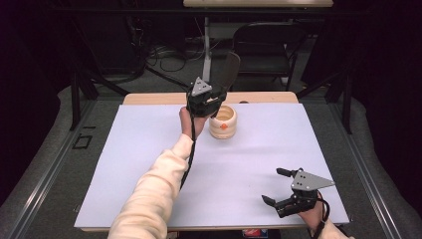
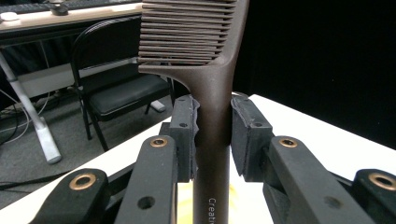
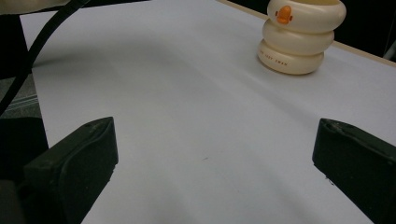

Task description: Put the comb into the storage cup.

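Observation:
My left gripper (image 1: 211, 98) is raised over the far side of the table, shut on the handle of a dark brown comb (image 2: 212, 116). The comb (image 1: 230, 69) stands upright, its toothed head above the jaws. Just right of and below this gripper sits a cream, ring-stacked holder (image 1: 223, 122) with an orange duck bill on its front. Near the front right corner, my right gripper (image 1: 275, 185) rests low over the table, open, with nothing between its jaws. In the right gripper view that gripper (image 3: 212, 163) faces bare table, and the holder (image 3: 299, 37) stands far off.
A white mat (image 1: 149, 164) covers most of the wooden table (image 1: 149, 98). Beyond the far edge stand a black folding chair (image 1: 263, 45) and a white desk leg (image 1: 206, 45), with cables on the floor.

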Demonstrator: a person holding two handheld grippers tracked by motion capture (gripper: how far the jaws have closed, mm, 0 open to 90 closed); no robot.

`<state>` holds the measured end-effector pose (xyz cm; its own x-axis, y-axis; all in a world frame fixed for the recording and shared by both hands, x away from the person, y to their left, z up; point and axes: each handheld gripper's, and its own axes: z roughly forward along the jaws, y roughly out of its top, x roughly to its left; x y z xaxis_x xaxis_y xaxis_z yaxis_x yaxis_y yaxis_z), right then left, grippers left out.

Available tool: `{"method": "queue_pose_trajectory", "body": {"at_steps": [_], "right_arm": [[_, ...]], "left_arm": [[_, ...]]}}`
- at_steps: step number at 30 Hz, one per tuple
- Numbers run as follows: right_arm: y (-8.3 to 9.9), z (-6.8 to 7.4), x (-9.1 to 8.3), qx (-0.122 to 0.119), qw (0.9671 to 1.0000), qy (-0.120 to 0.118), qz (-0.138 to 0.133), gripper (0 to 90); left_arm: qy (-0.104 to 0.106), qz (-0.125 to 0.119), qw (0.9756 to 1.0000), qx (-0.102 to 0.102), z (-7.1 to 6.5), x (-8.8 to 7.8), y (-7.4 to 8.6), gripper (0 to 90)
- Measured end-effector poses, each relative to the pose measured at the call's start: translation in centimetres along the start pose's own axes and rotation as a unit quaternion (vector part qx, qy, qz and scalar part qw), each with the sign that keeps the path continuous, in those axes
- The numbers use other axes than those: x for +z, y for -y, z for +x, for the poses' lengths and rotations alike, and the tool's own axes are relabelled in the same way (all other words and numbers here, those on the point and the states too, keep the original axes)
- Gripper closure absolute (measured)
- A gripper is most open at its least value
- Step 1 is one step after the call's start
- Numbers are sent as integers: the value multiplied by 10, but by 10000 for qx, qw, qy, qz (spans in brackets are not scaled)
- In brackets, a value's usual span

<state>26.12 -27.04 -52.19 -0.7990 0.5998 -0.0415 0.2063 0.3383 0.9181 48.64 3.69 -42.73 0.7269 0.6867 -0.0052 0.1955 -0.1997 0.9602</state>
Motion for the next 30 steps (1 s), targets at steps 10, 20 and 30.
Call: {"method": "queue_pose_trajectory", "body": {"at_steps": [10,20,30], "right_arm": [[0,0,0,15,10000,-12,5,0],[0,1,0,20,10000,-17,10,0],[0,1,0,35,10000,-15,15,0]], "left_arm": [[42,-81,9999,50,-3,5,-2,723],[51,-165,9998,46,-4,9,-2,723],[-8,-277,9996,73,-5,13,0,723]]}}
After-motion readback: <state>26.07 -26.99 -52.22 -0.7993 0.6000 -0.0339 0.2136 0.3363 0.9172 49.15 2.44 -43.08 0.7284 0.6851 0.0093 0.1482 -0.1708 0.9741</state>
